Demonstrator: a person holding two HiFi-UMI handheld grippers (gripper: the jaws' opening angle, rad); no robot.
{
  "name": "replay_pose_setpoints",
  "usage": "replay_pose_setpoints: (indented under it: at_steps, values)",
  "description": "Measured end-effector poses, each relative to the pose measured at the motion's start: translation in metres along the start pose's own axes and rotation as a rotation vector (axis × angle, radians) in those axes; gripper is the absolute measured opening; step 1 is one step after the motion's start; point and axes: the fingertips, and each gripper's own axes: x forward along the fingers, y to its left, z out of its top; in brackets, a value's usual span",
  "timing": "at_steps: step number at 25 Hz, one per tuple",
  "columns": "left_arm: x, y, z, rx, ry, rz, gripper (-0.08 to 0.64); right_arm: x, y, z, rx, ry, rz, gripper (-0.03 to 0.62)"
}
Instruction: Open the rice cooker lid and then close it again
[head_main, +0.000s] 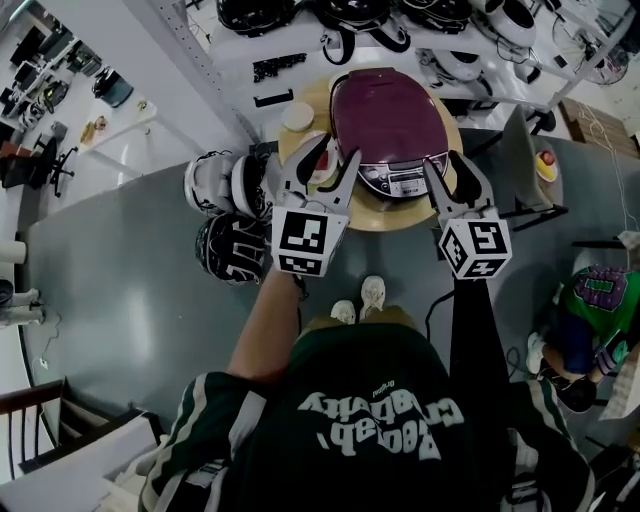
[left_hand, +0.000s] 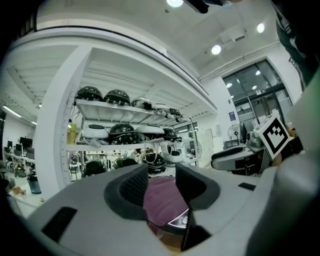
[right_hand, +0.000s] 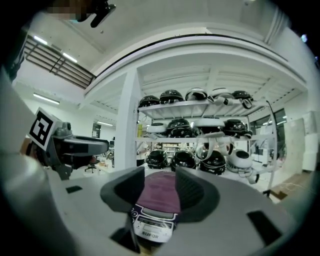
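On my left gripper (left_hand: 161, 176) the two dark pads stand apart with nothing pressed between them. All that shows in the gap is the maroon rice cooker (left_hand: 163, 201) beyond. My right gripper (right_hand: 160, 182) is the same: jaws parted and empty, framing the cooker's front control panel (right_hand: 151, 223).

From the head view, my left gripper (head_main: 325, 166) hangs near the cooker's front left and my right gripper (head_main: 447, 170) near its front right. Neither touches it. The rice cooker (head_main: 390, 120) sits with its lid (head_main: 385, 108) shut on a small round wooden table (head_main: 400, 222), with helmets (head_main: 228, 215) on the floor to the left.

I judge the lid to be a rigid, glossy shell, hinged at the back and slippery to pinch. The best hold is probably the front edge just above the panel, where a release catch probably sits. The body looks heavy enough to stay put, but I'd steady it with one gripper.
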Motion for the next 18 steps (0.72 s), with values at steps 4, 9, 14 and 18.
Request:
replay_pose_setpoints:
  at_steps: [4, 9, 14, 18]
  values:
    - [-0.016, -0.01, 0.001, -0.01, -0.016, -0.013, 0.094, -0.021, 0.006, 0.004, -0.008, -0.018, -0.032, 0.128]
    - [-0.036, -0.017, 0.008, -0.053, -0.043, -0.014, 0.002, -0.049, 0.015, 0.013, -0.053, -0.047, -0.083, 0.003]
    - [-0.051, -0.027, 0.015, -0.031, -0.055, -0.031, 0.002, -0.072, 0.027, 0.017, -0.058, -0.068, -0.099, 0.003]
    - [-0.065, -0.03, 0.013, -0.027, -0.049, -0.04, 0.002, -0.085, 0.035, 0.015, -0.054, -0.075, -0.117, 0.003]
